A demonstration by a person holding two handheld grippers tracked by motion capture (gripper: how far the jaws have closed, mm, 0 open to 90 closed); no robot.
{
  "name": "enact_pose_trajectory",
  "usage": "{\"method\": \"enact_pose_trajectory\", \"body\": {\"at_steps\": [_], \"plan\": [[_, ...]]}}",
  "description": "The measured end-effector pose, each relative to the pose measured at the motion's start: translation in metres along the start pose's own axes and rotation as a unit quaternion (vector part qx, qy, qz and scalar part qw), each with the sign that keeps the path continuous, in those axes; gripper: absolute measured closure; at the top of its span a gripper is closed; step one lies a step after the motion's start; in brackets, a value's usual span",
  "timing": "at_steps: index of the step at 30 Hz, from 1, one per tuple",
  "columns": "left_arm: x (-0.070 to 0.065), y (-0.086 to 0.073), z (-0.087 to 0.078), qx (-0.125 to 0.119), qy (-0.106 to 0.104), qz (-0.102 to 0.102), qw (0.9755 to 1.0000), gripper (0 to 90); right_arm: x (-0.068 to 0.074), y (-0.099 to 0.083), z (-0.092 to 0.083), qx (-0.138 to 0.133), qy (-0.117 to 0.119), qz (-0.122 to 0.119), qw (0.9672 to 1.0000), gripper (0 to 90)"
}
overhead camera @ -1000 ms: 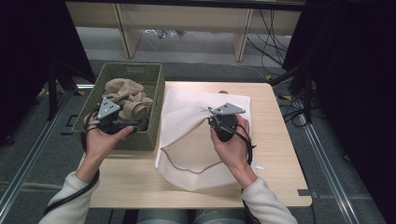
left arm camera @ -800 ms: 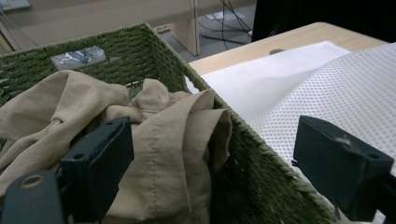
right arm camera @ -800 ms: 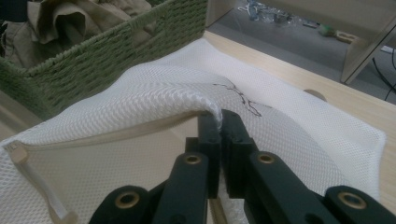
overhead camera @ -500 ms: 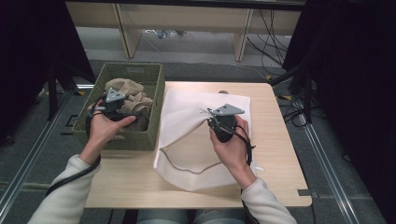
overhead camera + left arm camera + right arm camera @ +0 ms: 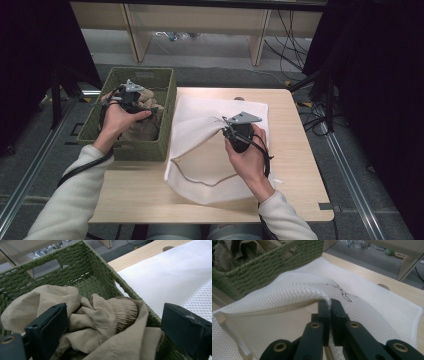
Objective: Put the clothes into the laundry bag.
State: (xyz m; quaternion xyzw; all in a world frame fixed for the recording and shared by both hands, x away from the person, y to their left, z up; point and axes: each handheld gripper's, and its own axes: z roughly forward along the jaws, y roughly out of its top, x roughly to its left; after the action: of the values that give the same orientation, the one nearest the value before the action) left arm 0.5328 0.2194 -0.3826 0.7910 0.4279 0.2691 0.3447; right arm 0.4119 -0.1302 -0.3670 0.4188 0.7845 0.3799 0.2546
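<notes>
At the left, the green woven basket point(image 5: 100, 117) holds the crumpled beige garment point(image 5: 100, 322). The left gripper point(image 5: 112, 322) is held over it with its 2 jaws wide apart, apparently to take hold of the cloth. To the right, on the table point(image 5: 295, 165), the white mesh bag point(image 5: 200, 125) is kept open: the right gripper point(image 5: 329, 305) is clamped on its upper edge and lifts it, likely so the garment can be put in.

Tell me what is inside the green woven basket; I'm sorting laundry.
The green woven basket holds crumpled beige clothing, including a gathered, pleated part. A patch of the woven floor shows behind the heap. Anything beneath the cloth is covered, so I cannot tell how many garments there are.
</notes>
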Motion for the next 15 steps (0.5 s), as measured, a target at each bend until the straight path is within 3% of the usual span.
{"method": "enact_pose_trajectory", "body": {"at_steps": [1, 2, 4, 5, 9, 12, 14, 15], "plan": [[0.001, 0.0, 0.003, 0.005, 0.003, -0.002, 1.0, 6.7, -0.002, 0.0, 0.001, -0.004, -0.001, -0.018, 0.9998, 88.3], [0.002, -0.001, 0.006, 0.009, 0.005, -0.011, 0.9999, 6.8, -0.003, 0.0, 0.001, -0.005, 0.0, -0.02, 0.9998, 88.3], [0.002, -0.003, 0.011, 0.017, 0.008, -0.021, 0.9996, 6.7, -0.001, 0.0, 0.001, -0.002, 0.001, -0.008, 1.0, 88.3], [0.003, -0.003, 0.013, 0.027, 0.009, -0.019, 0.9994, 6.6, -0.003, 0.0, 0.001, -0.005, 0.0, -0.02, 0.9998, 88.3], [0.004, -0.008, 0.022, 0.042, 0.005, -0.026, 0.9987, 5.9, -0.003, 0.0, 0.001, -0.004, 0.002, -0.019, 0.9998, 88.3], [0.003, -0.012, 0.028, 0.041, 0.002, -0.032, 0.9987, 5.7, -0.003, 0.0, 0.002, -0.005, -0.003, -0.016, 0.9999, 88.3], [0.003, -0.018, 0.036, 0.058, 0.005, -0.033, 0.9977, 5.7, -0.003, 0.0, 0.002, -0.004, -0.001, -0.021, 0.9998, 88.3], [0.004, -0.019, 0.038, 0.074, 0.01, -0.024, 0.9969, 5.6, -0.003, 0.0, 0.003, -0.004, -0.001, -0.021, 0.9998, 88.3]]}}
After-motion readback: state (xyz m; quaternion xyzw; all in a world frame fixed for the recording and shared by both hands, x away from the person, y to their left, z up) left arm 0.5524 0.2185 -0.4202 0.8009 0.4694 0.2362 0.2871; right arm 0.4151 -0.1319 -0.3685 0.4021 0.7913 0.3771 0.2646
